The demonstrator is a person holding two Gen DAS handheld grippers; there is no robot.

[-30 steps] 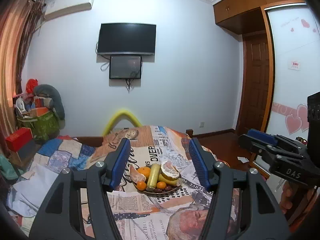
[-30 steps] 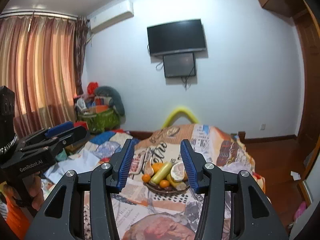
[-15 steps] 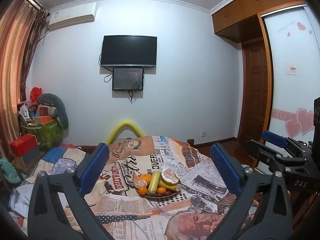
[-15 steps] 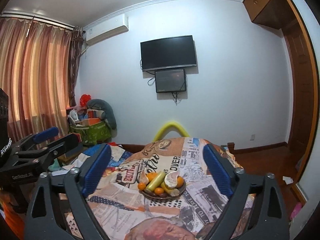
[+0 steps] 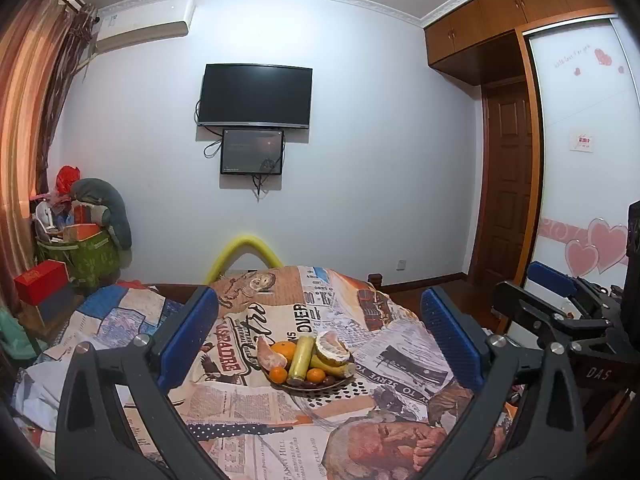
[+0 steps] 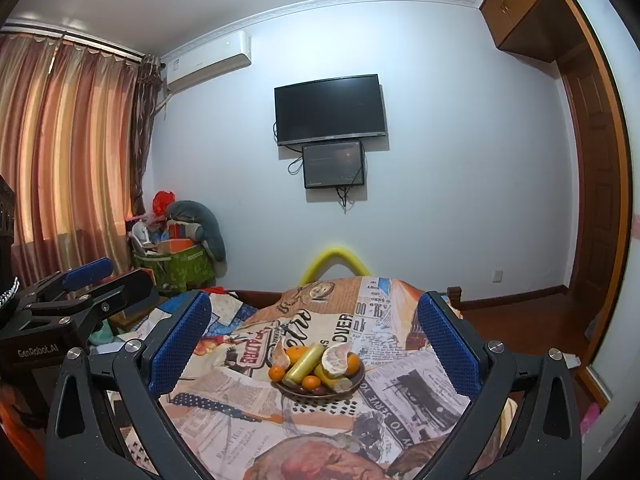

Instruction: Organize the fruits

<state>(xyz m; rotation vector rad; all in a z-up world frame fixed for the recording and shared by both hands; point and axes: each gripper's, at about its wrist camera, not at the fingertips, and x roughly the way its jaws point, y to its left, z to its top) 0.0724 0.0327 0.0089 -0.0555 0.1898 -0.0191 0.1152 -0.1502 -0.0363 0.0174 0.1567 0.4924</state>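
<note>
- The left gripper [image 5: 318, 330] has its jaws spread wide with nothing between them; they have just been opening.
- The right gripper [image 6: 314, 328] likewise has its jaws wide apart and empty, and they too have just been opening.
- A plate [image 6: 296, 394] of fruit sits on the tabletop [image 6: 400, 396], which is covered by a newspaper-print cloth; both grippers face the plate from well short of it.
- On the plate, a pale yellow-green long fruit [image 6: 306, 364] lies across the middle, with oranges [image 6: 297, 354] beside it, a peeled pomelo piece [image 6: 336, 362] to its right and bananas [image 6: 332, 380] below the pomelo.
- Beyond the plate, a yellow curved tube [image 6: 336, 258] rises behind the tabletop's far edge.
</note>
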